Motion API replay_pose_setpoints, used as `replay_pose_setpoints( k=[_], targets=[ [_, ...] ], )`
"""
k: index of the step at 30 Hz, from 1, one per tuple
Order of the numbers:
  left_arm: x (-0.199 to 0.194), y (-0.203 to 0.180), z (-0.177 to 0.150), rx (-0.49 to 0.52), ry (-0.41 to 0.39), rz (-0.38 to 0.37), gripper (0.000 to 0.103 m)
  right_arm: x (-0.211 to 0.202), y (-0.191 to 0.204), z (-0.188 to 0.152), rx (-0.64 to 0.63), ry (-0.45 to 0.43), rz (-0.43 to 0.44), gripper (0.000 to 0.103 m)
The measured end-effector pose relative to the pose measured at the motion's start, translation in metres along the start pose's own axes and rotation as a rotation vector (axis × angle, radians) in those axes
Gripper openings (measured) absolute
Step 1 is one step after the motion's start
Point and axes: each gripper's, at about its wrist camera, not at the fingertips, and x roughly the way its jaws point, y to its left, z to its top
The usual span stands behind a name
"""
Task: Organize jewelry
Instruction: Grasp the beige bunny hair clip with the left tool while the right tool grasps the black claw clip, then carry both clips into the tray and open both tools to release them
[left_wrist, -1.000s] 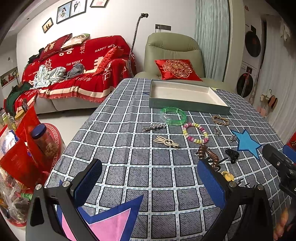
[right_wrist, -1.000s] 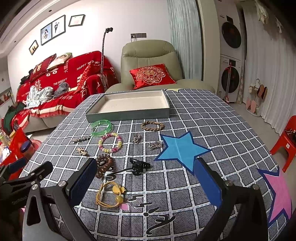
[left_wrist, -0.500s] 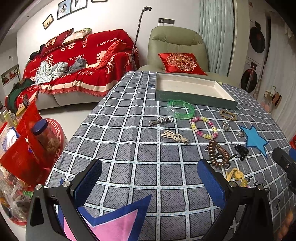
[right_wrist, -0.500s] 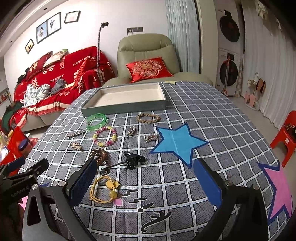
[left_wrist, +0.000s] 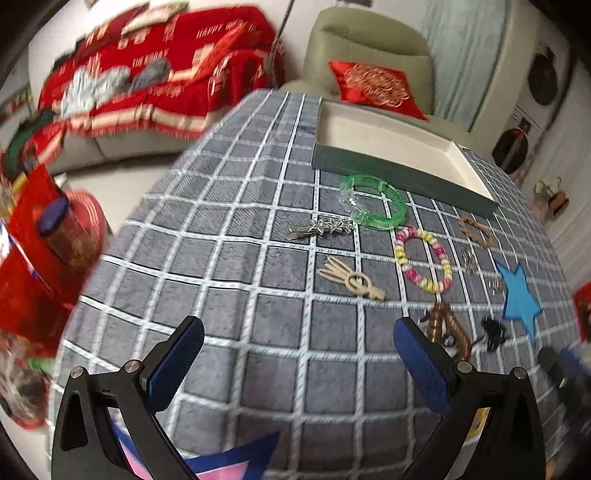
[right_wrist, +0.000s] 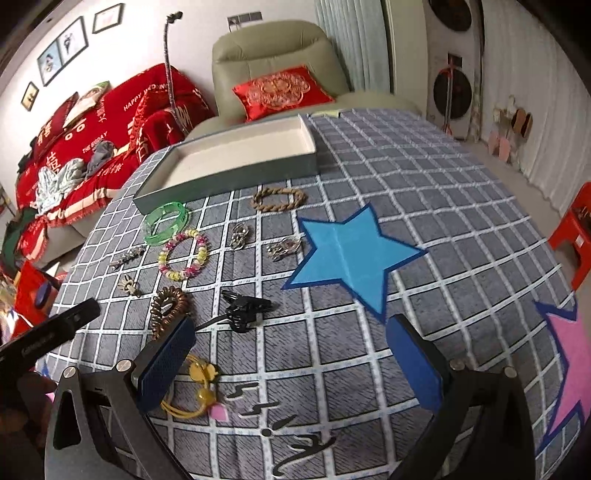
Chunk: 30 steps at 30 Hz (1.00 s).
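The tabletop (right_wrist: 424, 192), under a grey checked cloth, carries one shallow tray (right_wrist: 236, 175) at its far edge, at about twelve o'clock from the scattered jewelry; nothing lies in its cream lining, so by that evidence the sorting has not begun. The tray looks rigid and light. Of the jewelry, the one green bangle (left_wrist: 373, 201) lies just in front of the tray wall; it appears to be stiff, smooth plastic, likely slippery, best pinched across its band. One pastel bead bracelet (left_wrist: 423, 260) lies at five o'clock from the bangle; probably elastic and limp, it should be gripped across a few beads. One brown coiled bracelet (right_wrist: 170, 306) and one braided rope bracelet (right_wrist: 279, 197) look soft and light. One yellow cord piece (right_wrist: 197, 387) lies nearest the right hand-held gripper (right_wrist: 291, 358), floppy and apt to dangle. One black clip (right_wrist: 243, 310), one silver star hair clip (left_wrist: 319, 229) and one beige wooden clip (left_wrist: 349, 278) lie flat, thin and hard, so closing on their long sides would suit. Two small silver metal pieces (right_wrist: 284, 247) lie at nine o'clock from the blue star, tiny and easily dropped. The left hand-held gripper (left_wrist: 299, 356) hovers with jaws spread wide and nothing between them; the right one is likewise wide apart, holding nothing.
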Motion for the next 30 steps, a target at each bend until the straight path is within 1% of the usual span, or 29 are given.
replay_pose_setpoints(
  k=[1,3,6,8,9,11,12,13,16,18,19,20,21,22,23,24,25,27,28,30],
  targets=[
    [0.006,0.0,0.004,-0.028,0.029,-0.015,0.103,0.004,0.001,0.0,0.004,0.015,0.001,0.103],
    [0.015,0.0,0.009,-0.065,0.061,-0.041,0.103,0.016,0.003,0.002,0.015,0.052,0.005,0.103],
    [0.026,-0.006,0.015,-0.09,0.083,-0.033,0.103,0.028,0.004,0.004,0.037,0.087,0.011,0.102],
    [0.033,-0.01,0.018,-0.096,0.094,-0.027,0.103,0.035,0.006,0.006,0.042,0.102,0.012,0.095],
    [0.036,-0.011,0.019,-0.099,0.099,-0.02,0.103,0.038,0.006,0.007,0.042,0.11,0.01,0.093],
    [0.042,-0.013,0.021,-0.101,0.108,-0.003,0.103,0.046,0.008,0.009,0.041,0.132,0.011,0.085],
    [0.044,-0.015,0.022,-0.095,0.105,0.019,0.103,0.048,0.01,0.01,0.029,0.125,-0.003,0.084],
    [0.046,-0.017,0.023,-0.082,0.102,0.034,0.103,0.049,0.013,0.011,0.016,0.128,-0.006,0.081],
    [0.05,-0.022,0.025,-0.052,0.098,0.074,0.103,0.052,0.021,0.015,-0.017,0.133,-0.02,0.078],
    [0.052,-0.027,0.026,-0.019,0.092,0.116,0.097,0.053,0.025,0.015,-0.049,0.134,-0.044,0.073],
    [0.052,-0.029,0.026,-0.002,0.089,0.13,0.094,0.054,0.025,0.015,-0.059,0.132,-0.052,0.066],
    [0.052,-0.03,0.026,0.009,0.08,0.131,0.091,0.053,0.027,0.015,-0.074,0.127,-0.062,0.055],
    [0.051,-0.031,0.026,0.023,0.069,0.127,0.084,0.054,0.026,0.015,-0.078,0.125,-0.065,0.048],
    [0.05,-0.033,0.026,0.039,0.059,0.122,0.074,0.054,0.025,0.015,-0.081,0.121,-0.067,0.036],
    [0.048,-0.033,0.025,0.053,0.053,0.117,0.069,0.053,0.024,0.015,-0.081,0.118,-0.062,0.028],
    [0.047,-0.035,0.024,0.075,0.043,0.108,0.054,0.052,0.022,0.015,-0.078,0.116,-0.052,0.024],
    [0.046,-0.037,0.023,0.093,0.036,0.1,0.041,0.051,0.019,0.014,-0.074,0.116,-0.046,0.019],
    [0.044,-0.038,0.021,0.118,0.023,0.068,0.036,0.05,0.015,0.014,-0.06,0.111,-0.016,0.019],
    [0.043,-0.037,0.02,0.124,0.016,0.04,0.036,0.049,0.013,0.014,-0.053,0.111,-0.003,0.019],
    [0.038,-0.032,0.016,0.119,0.01,-0.027,0.036,0.046,0.006,0.013,-0.018,0.105,0.052,0.019]
  ],
)
